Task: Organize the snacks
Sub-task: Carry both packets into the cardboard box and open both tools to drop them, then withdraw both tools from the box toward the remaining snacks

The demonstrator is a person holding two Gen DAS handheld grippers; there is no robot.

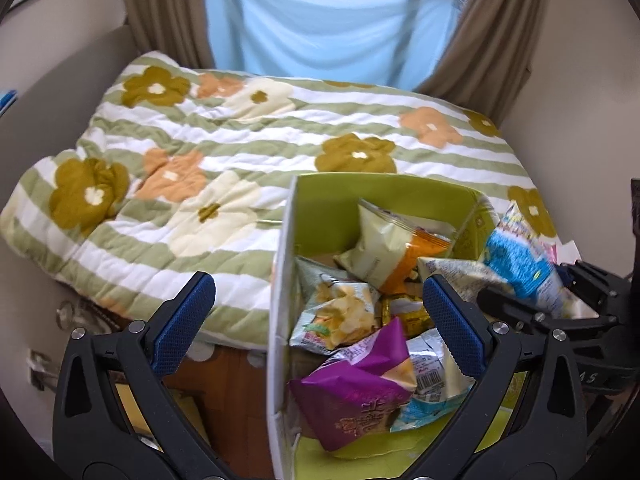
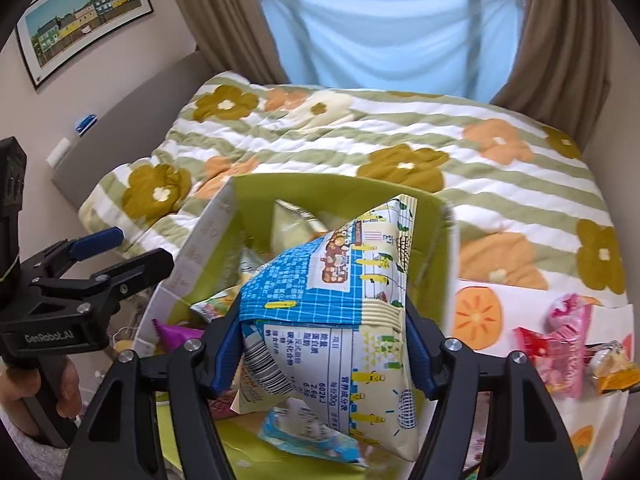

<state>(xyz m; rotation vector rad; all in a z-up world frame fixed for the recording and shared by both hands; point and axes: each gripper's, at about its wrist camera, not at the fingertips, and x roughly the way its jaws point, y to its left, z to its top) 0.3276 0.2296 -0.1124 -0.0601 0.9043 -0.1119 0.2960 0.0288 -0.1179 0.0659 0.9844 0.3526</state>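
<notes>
- Snack box (image 1: 304,200), green inside, sits at near edge of the bed (image 1: 240,140); partly overhangs the bed's near edge in the left wrist view.
- Box holds a pile of snack bags: purple bag (image 1: 356,392) nearest, chip bag (image 1: 340,312) behind it, pale green bag (image 1: 380,240) toward far wall, orange bag (image 1: 424,252) touching it.
- Left hand-held gripper (image 1: 320,320) spread wide, nothing between its blue pads (image 1: 184,320); one pad outside the box's left wall, the other over the pile.
- Right hand-held gripper (image 2: 324,352) pinching a blue-and-cream snack bag (image 2: 352,288); pads touch both sides of its lower half, bag stands tilted over the box opening.
- Same bag (image 1: 524,256) shows at the box's right rim in the left wrist view.
- More snacks lie on the bed right of the box, on a cloth with orange fruit print (image 2: 480,316): pink bag (image 2: 568,312), red bag (image 2: 540,352), yellow-orange bag (image 2: 612,368).
- Person's hand (image 2: 40,392) grips the left tool's handle.
- Blue curtain (image 2: 392,28) and framed picture (image 2: 84,12) behind the bed.
</notes>
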